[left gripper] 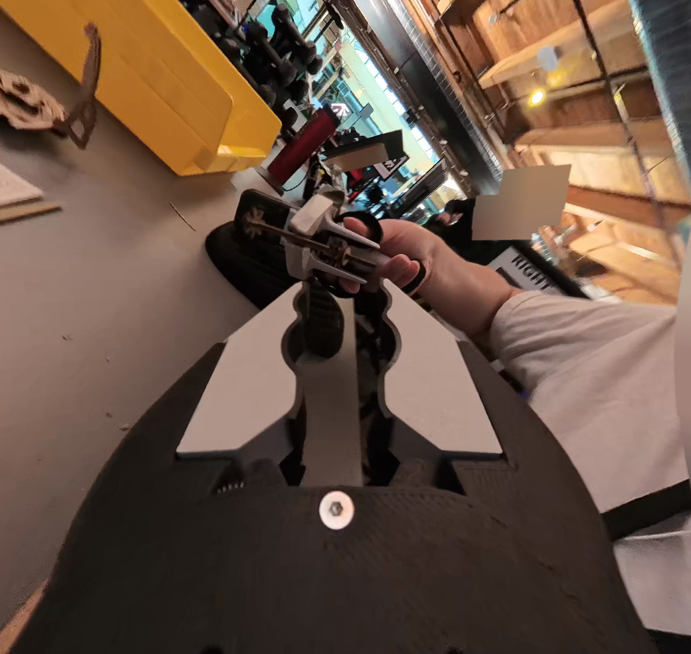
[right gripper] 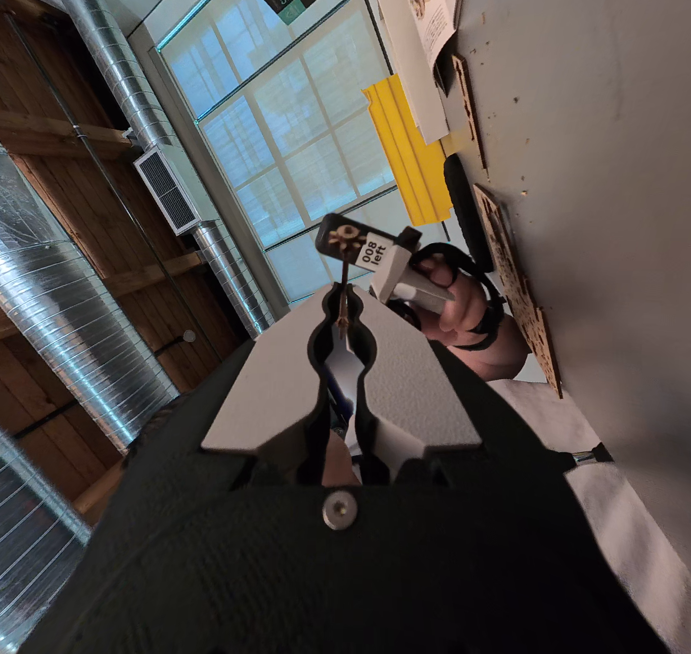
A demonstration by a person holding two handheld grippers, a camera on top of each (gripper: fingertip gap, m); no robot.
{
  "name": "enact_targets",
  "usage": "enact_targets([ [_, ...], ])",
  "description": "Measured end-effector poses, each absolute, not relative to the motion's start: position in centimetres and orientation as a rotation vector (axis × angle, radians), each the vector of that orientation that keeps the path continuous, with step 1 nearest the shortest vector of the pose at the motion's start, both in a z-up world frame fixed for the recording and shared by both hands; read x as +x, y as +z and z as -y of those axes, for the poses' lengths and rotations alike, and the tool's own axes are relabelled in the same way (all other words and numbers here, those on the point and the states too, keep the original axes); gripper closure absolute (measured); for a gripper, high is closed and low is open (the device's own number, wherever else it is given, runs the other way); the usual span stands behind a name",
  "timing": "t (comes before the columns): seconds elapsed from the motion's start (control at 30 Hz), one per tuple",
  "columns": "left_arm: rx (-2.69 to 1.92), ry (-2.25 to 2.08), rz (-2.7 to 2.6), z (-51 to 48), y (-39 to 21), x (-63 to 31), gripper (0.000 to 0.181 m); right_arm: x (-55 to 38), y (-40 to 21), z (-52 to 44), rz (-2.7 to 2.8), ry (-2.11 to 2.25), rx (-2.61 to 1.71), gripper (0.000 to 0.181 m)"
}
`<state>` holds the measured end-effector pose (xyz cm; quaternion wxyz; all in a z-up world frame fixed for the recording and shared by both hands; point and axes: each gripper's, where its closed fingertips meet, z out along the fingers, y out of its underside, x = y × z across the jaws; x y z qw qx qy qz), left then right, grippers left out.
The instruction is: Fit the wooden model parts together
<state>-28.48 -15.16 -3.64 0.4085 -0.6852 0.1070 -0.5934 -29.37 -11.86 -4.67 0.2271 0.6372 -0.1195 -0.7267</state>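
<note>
one wooden axle (right gripper: 343, 301) pinched between right hand-held gripper (right gripper: 344, 292) tips.

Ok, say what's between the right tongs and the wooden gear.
A thin wooden axle, running from tongs to gear; the right wrist view shows it.

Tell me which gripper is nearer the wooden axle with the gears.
Right. The right gripper has its fingers shut on the wooden axle; the left gripper is open, facing it across a gap, not touching.
</note>
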Motion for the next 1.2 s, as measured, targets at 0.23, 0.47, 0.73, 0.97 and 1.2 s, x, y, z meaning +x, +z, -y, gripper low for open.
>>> enact_targets([
  [0.23,-1.732,-0.964,-0.488,14.4,-3.8,-28.4,0.123,-29.7,-4.8,11.7,0.358,-2.019,1.771,0.181],
  [0.47,-1.755,-0.702,-0.489,13.1,-4.2,-28.4,0.153,-30.3,-5.1,12.5,0.349,-2.019,1.798,0.181],
  [0.73,-1.744,-0.69,-0.413,12.5,-4.1,-29.7,0.168,-30.3,-5.3,12.5,0.336,-2.026,1.832,0.18],
  [0.97,-1.743,-0.617,-0.338,11.8,-4.0,-32.5,0.168,-29.9,-5.7,12.3,0.225,-2.026,1.888,0.17],
  [1.2,-1.791,-0.618,-0.265,11.5,-5.2,-34.0,0.168,-29.4,-6.8,12.8,-0.282,-2.017,2.196,0.171],
])
